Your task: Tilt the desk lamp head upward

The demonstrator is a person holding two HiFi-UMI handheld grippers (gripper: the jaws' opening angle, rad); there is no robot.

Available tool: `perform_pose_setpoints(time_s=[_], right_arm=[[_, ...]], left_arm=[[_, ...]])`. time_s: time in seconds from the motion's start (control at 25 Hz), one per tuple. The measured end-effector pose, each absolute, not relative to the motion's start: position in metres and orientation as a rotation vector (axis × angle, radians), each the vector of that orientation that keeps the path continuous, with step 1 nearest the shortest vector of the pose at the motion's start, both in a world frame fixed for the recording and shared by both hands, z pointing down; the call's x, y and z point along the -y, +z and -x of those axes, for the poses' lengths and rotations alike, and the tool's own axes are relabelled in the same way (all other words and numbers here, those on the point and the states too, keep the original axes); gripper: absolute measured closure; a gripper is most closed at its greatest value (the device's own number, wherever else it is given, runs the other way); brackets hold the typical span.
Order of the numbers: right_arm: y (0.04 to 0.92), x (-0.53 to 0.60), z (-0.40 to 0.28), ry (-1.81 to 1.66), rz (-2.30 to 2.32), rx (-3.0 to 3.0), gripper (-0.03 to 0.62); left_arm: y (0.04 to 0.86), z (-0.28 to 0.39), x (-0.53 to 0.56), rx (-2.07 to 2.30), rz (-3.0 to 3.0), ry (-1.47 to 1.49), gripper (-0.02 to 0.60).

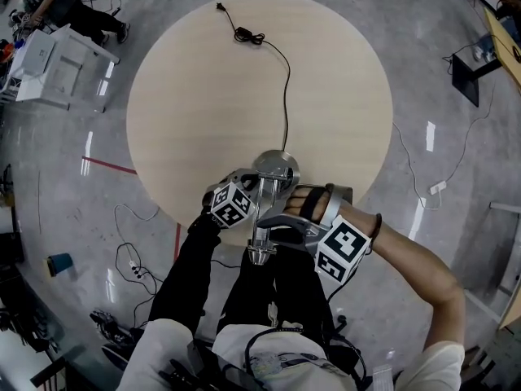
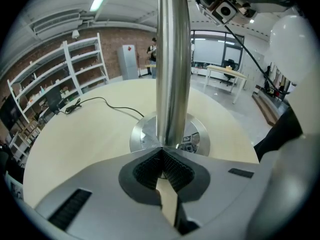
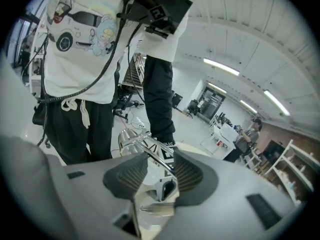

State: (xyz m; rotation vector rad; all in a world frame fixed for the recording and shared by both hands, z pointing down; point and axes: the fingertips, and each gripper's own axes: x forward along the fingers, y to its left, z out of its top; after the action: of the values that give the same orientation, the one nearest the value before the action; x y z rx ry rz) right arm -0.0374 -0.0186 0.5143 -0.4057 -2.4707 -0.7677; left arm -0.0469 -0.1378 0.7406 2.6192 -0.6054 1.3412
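Desk lamp head (image 1: pixel 260 255) is slick, rigid chrome, best levered by its thin arm (image 3: pixel 154 150), which the right gripper (image 3: pixel 161 157) narrowly straddles; the left gripper (image 2: pixel 161 148) seems closed against the stem (image 2: pixel 172 59).

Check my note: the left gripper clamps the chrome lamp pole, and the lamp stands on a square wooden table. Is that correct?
Not quite. The head view shows that the wooden table is round, not square. The rest stands: the left gripper clamps the chrome lamp pole.
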Motion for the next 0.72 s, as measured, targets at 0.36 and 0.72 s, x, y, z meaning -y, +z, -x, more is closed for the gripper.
perform_pose_setpoints(time_s=[0.36, 0.72], right_arm=[[0.486, 0.029, 0.037, -0.448, 0.481, 2.637, 0.441], [0.454, 0.046, 0.036, -0.082, 0.489, 2.824, 0.439]], left_arm=[[0.742, 0.048, 0.138, 0.604, -2.613, 1.345, 0.58], [0.74, 0.047, 0.137, 0.606, -2.606, 1.341, 0.58]])
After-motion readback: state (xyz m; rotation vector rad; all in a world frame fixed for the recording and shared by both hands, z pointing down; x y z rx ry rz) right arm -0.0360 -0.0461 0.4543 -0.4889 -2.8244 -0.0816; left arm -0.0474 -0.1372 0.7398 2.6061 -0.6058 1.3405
